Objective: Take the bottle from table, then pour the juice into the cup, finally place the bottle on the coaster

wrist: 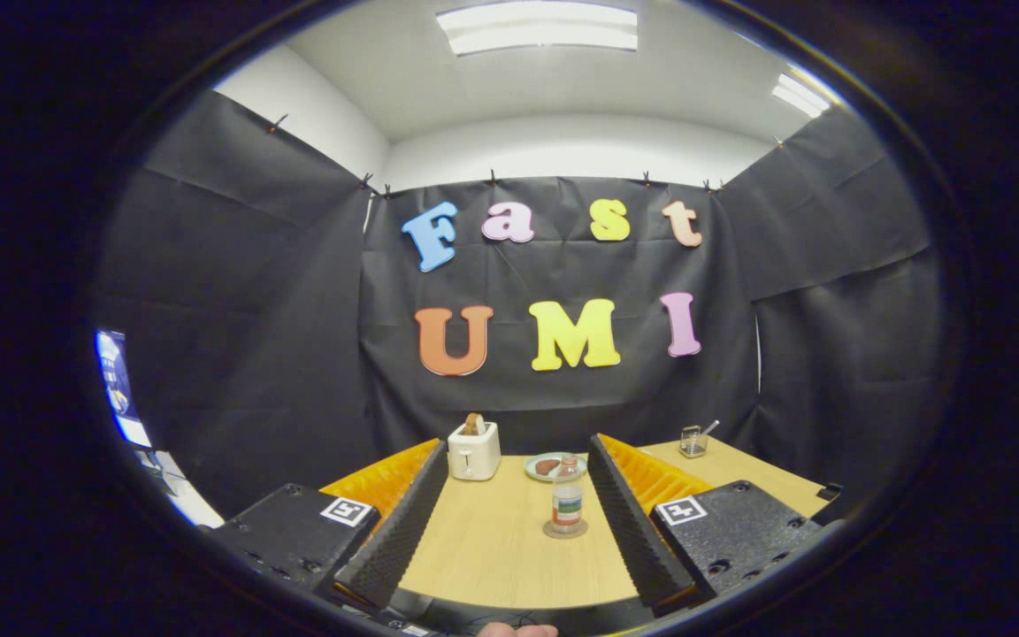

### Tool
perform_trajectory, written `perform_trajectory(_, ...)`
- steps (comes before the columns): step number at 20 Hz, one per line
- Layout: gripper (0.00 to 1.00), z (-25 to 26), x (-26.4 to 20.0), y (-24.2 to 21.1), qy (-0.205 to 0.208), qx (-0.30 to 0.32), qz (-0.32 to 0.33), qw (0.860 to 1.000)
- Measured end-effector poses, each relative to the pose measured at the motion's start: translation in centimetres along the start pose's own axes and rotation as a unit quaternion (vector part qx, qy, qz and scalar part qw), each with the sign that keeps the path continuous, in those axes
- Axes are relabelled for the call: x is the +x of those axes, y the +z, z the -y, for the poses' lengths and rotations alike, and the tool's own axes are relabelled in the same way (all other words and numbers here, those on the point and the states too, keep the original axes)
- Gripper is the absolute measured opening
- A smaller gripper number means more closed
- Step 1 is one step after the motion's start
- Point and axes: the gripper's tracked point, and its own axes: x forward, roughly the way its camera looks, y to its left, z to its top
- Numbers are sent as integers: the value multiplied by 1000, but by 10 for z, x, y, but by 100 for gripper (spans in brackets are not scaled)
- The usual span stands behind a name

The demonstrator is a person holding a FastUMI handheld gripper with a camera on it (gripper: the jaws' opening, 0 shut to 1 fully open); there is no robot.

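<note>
The gripper [514, 522] is holding its two fingers wide apart, touching nothing. One bottle [567, 504] is standing on one coaster [565, 530] mid-table [492, 548] between them. Beyond are sitting one plate [538, 472], one toaster [473, 449], and one cup [693, 441] toward the far right corner.

The gripper [514, 504] is held level with its two fingers [399, 531] spread wide apart, reaching forward and closing on nothing. Each finger shows its ribbed inner face, and each base block carries a square marker. A bit of the person's hand [517, 630] shows just behind the fingers.
</note>
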Motion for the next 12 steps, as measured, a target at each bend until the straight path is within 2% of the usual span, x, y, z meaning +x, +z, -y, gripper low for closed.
perform_trajectory(5,100,3,2,1,-7,-29,6,1000)
perform_trajectory(12,100,-6,3,-1,0,-31,3,1000)
